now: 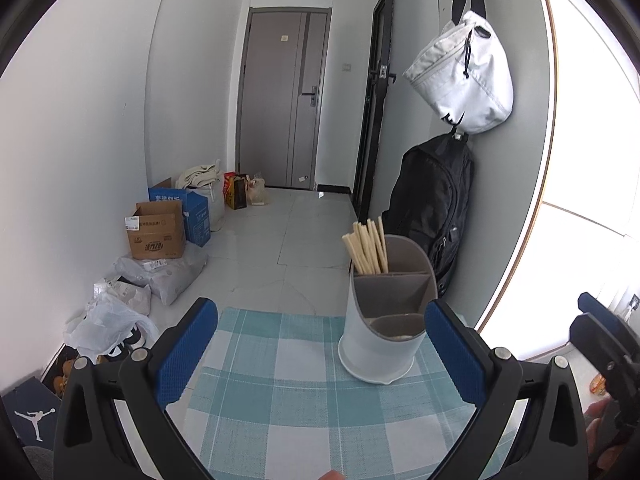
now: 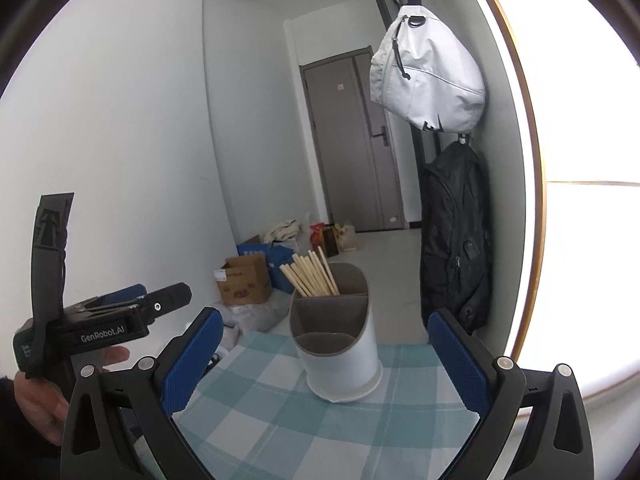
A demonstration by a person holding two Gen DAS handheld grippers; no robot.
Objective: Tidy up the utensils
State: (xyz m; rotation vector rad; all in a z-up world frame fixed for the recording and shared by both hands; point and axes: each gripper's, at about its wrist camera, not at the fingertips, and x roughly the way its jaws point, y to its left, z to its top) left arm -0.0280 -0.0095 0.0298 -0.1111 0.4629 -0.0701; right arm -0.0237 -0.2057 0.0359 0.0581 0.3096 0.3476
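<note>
"GenRobot.AI" on left gripper point(image 2: 132, 312) body; jumping-figure logo on dark box point(image 1: 34, 420).

utensil holder point(image 1: 382, 332) far-right on cloth point(image 1: 280, 408), near side free

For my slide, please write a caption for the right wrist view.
Open right tongs face a white utensil holder with chopsticks in its back compartment, standing on a checked cloth.

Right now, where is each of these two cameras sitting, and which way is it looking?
Left wrist view: sits on the left gripper, jaws open, facing the utensil holder on the checked cloth; the right gripper shows at the right edge.
Right wrist view: sits on the right gripper, jaws open; the left gripper and hand show at left.
Shared: holder, chopsticks, door, hanging bags.
</note>
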